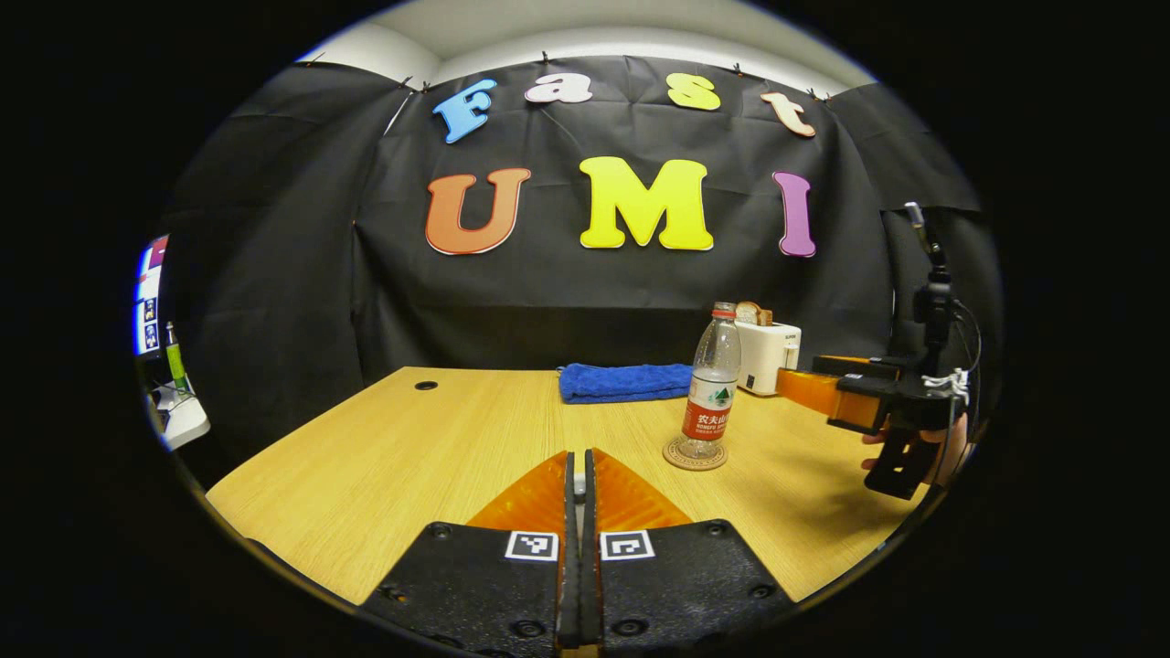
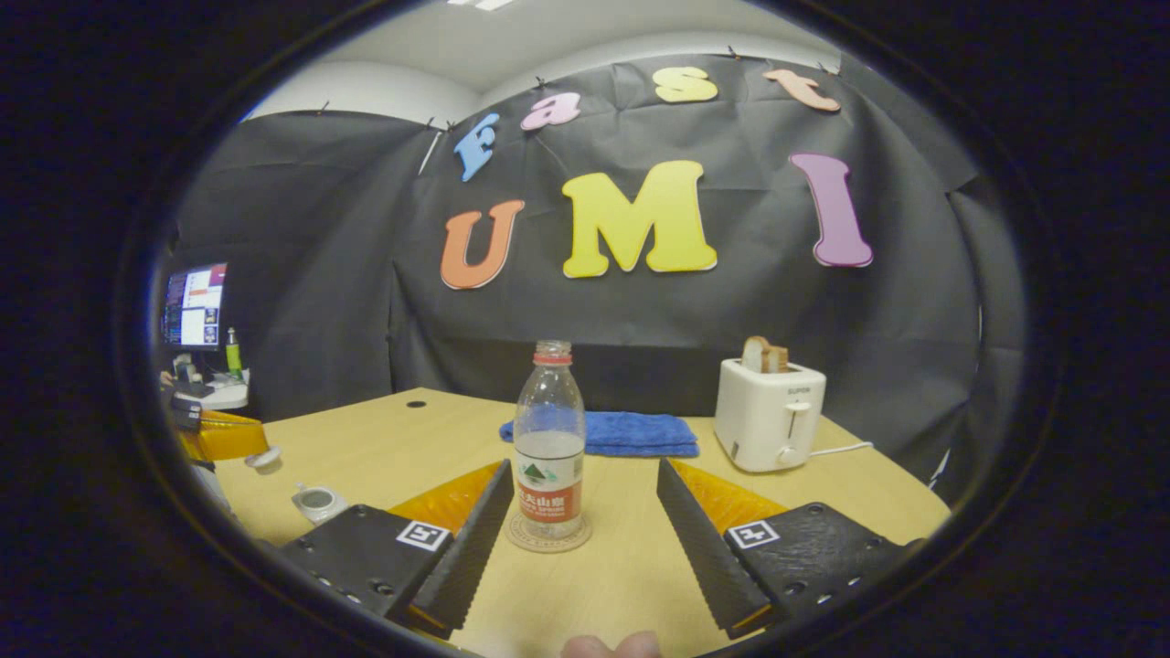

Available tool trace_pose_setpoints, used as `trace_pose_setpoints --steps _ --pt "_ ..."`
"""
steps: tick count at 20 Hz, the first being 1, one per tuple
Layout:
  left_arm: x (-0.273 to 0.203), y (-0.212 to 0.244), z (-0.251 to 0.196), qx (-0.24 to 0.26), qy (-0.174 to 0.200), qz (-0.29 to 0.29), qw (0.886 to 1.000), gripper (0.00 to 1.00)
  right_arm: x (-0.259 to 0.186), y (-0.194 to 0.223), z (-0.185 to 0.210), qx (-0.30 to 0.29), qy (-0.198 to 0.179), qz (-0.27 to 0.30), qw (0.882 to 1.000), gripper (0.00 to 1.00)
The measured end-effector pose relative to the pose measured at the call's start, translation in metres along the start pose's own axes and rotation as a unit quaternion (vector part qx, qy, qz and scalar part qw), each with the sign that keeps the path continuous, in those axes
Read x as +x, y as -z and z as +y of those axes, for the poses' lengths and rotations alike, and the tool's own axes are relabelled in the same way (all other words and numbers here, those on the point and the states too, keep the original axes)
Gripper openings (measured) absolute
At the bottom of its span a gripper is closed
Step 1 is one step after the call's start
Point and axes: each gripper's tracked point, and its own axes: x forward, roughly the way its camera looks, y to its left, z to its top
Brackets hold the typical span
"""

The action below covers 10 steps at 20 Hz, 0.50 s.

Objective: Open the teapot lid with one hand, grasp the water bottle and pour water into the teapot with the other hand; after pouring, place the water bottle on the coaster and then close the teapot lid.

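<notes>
Water bottle (image 1: 712, 384) stood upright on the round coaster (image 1: 695, 454) toward the right side of the wooden counter (image 1: 393, 457) when I looked through the left gripper view; its cap was off and a little water sat in its lower half. Behind it lay a folded blue cloth (image 1: 625, 381), and just to its right stood a white toaster (image 1: 768, 355) with bread poking from the slot. My left gripper (image 1: 577, 475) hung low over the near edge of the counter with its fingers pressed together on what looked like a small pale knob between them; I could not tell whether that was the teapot lid. The right gripper (image 1: 804, 388) reached in from the right of that view, a hand wrapped under its body, its fingers near the bottle but apart from it. In the right gripper view, the bottle (image 2: 548, 448) sat on the coaster (image 2: 548, 537) straight ahead, centred between the widely spread fingers of the right gripper (image 2: 585, 530), neither finger touching it. The cloth (image 2: 631, 433) and toaster (image 2: 768, 414) stood behind, and at the far left of the counter (image 2: 823, 475) I saw a small round object with a pale rim (image 2: 316, 500), too small for me to identify.
</notes>
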Motion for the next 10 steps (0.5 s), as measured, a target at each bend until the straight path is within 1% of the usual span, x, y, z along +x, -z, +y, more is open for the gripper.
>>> trace_pose_setpoints --steps 1,3,4,6,7,8,10 --pt "0.004 0.003 -0.004 0.001 0.003 0.001 1.000 0.03 -0.009 -0.004 -0.005 -0.005 0.004 -0.007 1.000 0.92" --pt "0.010 0.006 -0.005 0.004 -0.002 0.000 1.000 0.03 -0.026 -0.011 -0.012 -0.012 0.013 -0.021 1.000 0.92" --pt "0.013 0.007 -0.005 0.005 -0.006 -0.001 1.000 0.03 -0.035 -0.012 -0.015 -0.013 0.016 -0.025 0.999 0.94" --pt "0.017 0.011 -0.005 0.009 -0.010 -0.001 1.000 0.03 -0.046 -0.012 -0.021 -0.016 0.021 -0.029 0.999 0.94" --pt "0.020 0.014 -0.003 0.011 -0.014 0.000 1.000 0.03 -0.048 -0.012 -0.024 -0.019 0.025 -0.031 0.999 0.96" --pt "0.021 0.017 -0.001 0.011 -0.018 0.002 1.000 0.03 -0.052 -0.011 -0.027 -0.022 0.029 -0.033 0.999 0.94" --pt "0.024 0.022 0.000 0.006 -0.019 0.007 1.000 0.03 -0.054 -0.010 -0.033 -0.031 0.036 -0.037 0.998 0.94"
